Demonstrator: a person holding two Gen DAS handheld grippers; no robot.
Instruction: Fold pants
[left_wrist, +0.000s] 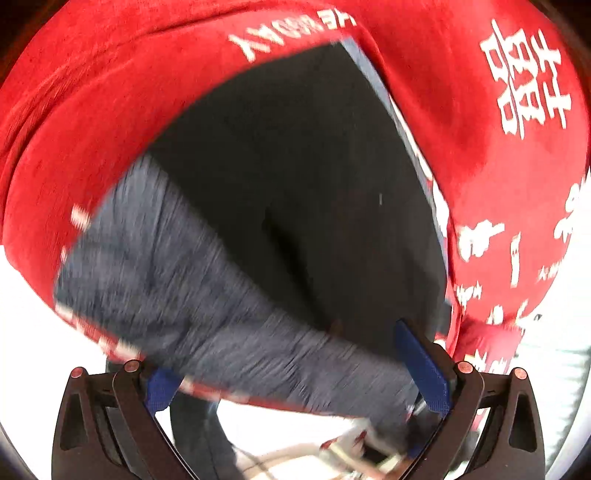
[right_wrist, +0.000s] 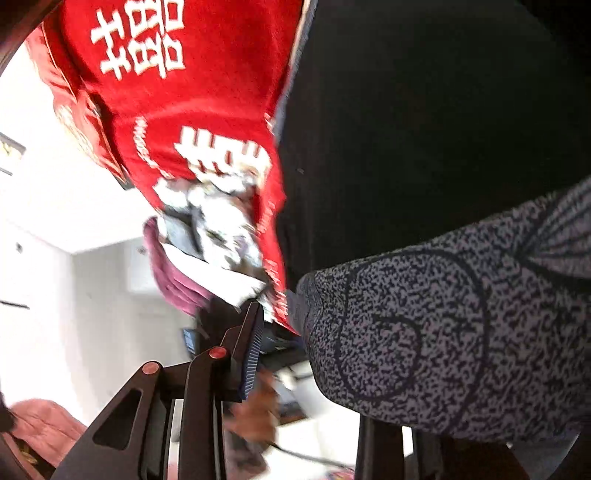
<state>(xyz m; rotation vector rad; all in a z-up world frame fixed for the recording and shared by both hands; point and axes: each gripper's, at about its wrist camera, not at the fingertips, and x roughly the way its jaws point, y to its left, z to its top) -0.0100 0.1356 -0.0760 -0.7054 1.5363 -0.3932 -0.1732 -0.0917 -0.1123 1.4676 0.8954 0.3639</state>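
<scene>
Black pants lie spread on a red cloth with white characters. A speckled grey sleeve crosses in front of them, blurred by motion. My left gripper is open; its blue pads stand wide apart, with the sleeve between them. In the right wrist view the pants fill the top right and the grey sleeve covers the lower right. Of my right gripper only the left finger with its blue pad shows; the other is hidden behind the sleeve.
The red cloth hangs over the surface's edge. A white room wall, a maroon garment and a patterned bundle lie beyond the edge. A pink-brown cloth lies at bottom left.
</scene>
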